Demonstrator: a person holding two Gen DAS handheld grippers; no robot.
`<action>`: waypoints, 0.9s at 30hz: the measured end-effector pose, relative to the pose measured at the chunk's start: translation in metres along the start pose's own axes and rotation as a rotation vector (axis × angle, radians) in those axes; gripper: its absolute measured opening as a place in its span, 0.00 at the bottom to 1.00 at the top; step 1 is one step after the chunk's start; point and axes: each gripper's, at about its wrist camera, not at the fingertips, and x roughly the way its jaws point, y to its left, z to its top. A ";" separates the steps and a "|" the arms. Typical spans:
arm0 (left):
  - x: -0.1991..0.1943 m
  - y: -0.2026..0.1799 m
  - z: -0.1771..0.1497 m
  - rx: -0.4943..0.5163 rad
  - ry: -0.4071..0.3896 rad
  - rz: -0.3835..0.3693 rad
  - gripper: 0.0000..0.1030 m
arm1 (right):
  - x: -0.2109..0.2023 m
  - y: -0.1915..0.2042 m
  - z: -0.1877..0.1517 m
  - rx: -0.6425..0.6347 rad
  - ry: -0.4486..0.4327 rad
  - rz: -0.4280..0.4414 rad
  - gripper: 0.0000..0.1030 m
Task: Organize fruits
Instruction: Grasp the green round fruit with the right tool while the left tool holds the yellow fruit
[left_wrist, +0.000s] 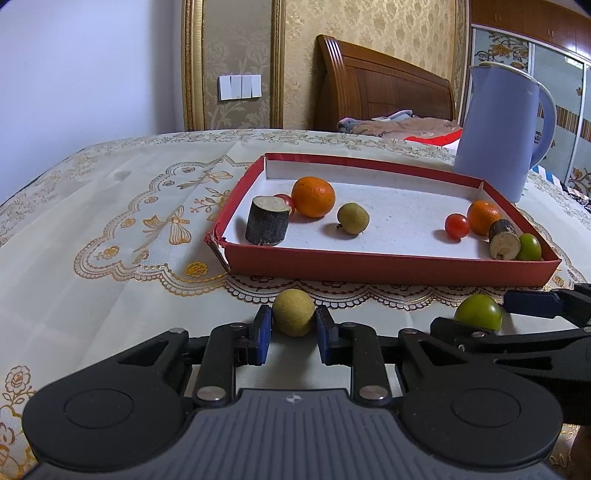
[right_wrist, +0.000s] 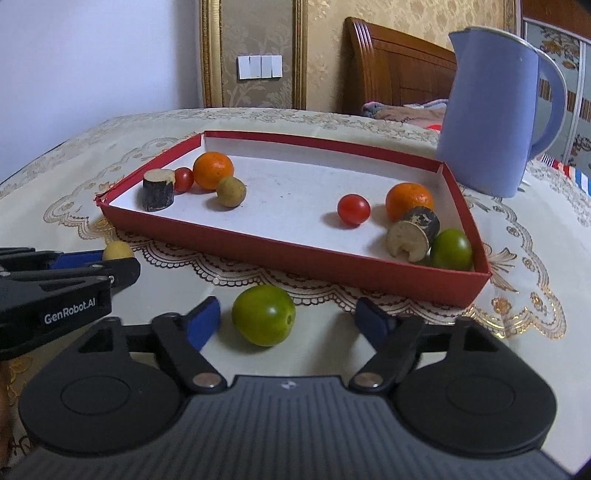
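Observation:
A red tray (left_wrist: 388, 271) (right_wrist: 280, 254) holds two groups of fruit: at its left an orange (left_wrist: 313, 196), a cherry tomato, a tan longan (left_wrist: 353, 218) and a dark cane chunk (left_wrist: 266, 220); at its right an orange (right_wrist: 409, 201), a tomato (right_wrist: 353, 209), a cane chunk (right_wrist: 412, 235) and a green fruit (right_wrist: 450, 249). My left gripper (left_wrist: 293, 326) is shut on a tan longan (left_wrist: 293, 312) on the table before the tray. My right gripper (right_wrist: 290, 319) is open around a green fruit (right_wrist: 263, 315), not touching it.
A tall lavender jug (left_wrist: 496, 129) (right_wrist: 495, 110) stands on the table behind the tray's right end. The table has a lace-patterned cloth. A wooden bed headboard and a wall stand behind.

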 end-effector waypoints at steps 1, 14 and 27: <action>0.000 0.000 0.000 -0.001 0.000 0.000 0.24 | -0.001 0.001 0.000 -0.007 -0.003 0.006 0.52; 0.000 -0.001 0.000 0.003 -0.001 0.000 0.24 | -0.006 0.007 -0.002 -0.049 -0.029 0.029 0.31; -0.008 -0.003 0.000 0.023 -0.039 -0.015 0.24 | -0.022 -0.003 -0.003 0.010 -0.110 0.019 0.31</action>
